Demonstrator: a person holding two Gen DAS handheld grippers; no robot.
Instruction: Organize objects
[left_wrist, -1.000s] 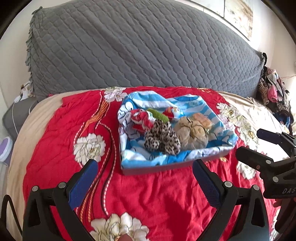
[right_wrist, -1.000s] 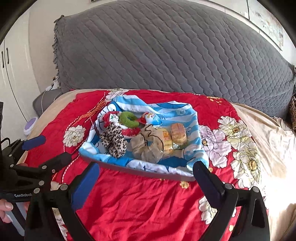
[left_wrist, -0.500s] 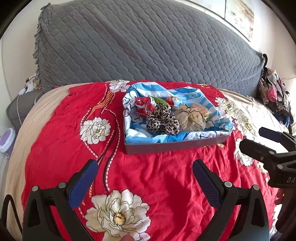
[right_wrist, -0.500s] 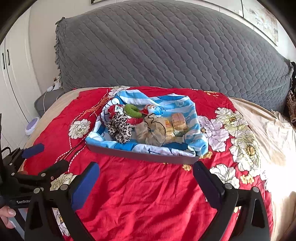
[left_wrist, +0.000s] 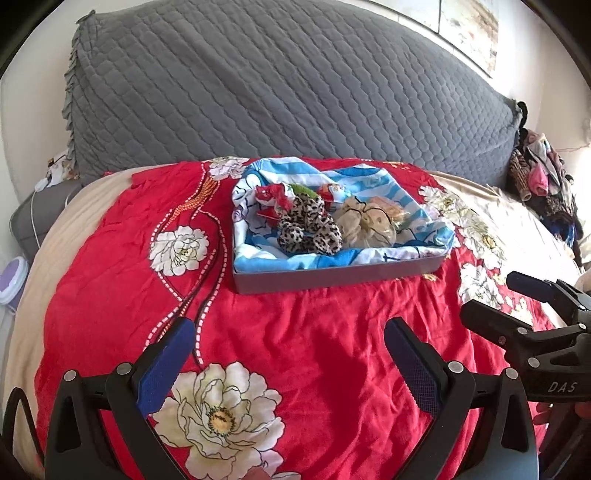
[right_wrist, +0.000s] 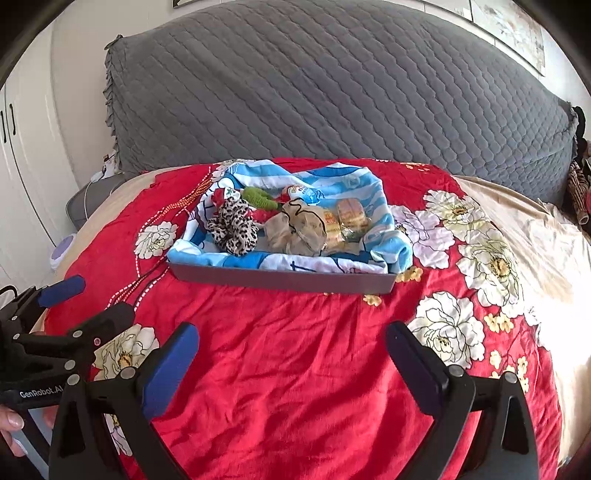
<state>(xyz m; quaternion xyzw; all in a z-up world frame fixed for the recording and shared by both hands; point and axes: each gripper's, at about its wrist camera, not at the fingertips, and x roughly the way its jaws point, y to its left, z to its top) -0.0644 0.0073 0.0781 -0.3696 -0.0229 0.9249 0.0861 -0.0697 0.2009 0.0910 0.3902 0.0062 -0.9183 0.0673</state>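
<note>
A grey tray (left_wrist: 332, 277) (right_wrist: 280, 280) lined with a blue-and-white cloth (left_wrist: 424, 221) lies on the red flowered bedspread (left_wrist: 295, 350). In it sit a leopard-print scrunchie (left_wrist: 308, 229) (right_wrist: 232, 227), a beige scrunchie (left_wrist: 364, 225) (right_wrist: 295, 230), a green scrunchie (right_wrist: 260, 197), red fabric pieces (left_wrist: 271, 197) and wrapped snacks (right_wrist: 349, 216). My left gripper (left_wrist: 288, 354) is open and empty, well short of the tray. Also open and empty, my right gripper (right_wrist: 291, 358) hovers over the bedspread in front of the tray.
A large grey quilted headboard cushion (left_wrist: 277, 92) rises behind the bed. A pile of clothes (left_wrist: 543, 184) lies at the far right. A grey bedside unit with a cable (right_wrist: 92, 195) and white cupboard doors (right_wrist: 14, 147) stand to the left.
Both grippers have drawn back from the tray, which now looks smaller and farther off. More of the bedspread shows in front. Both stayed open.
</note>
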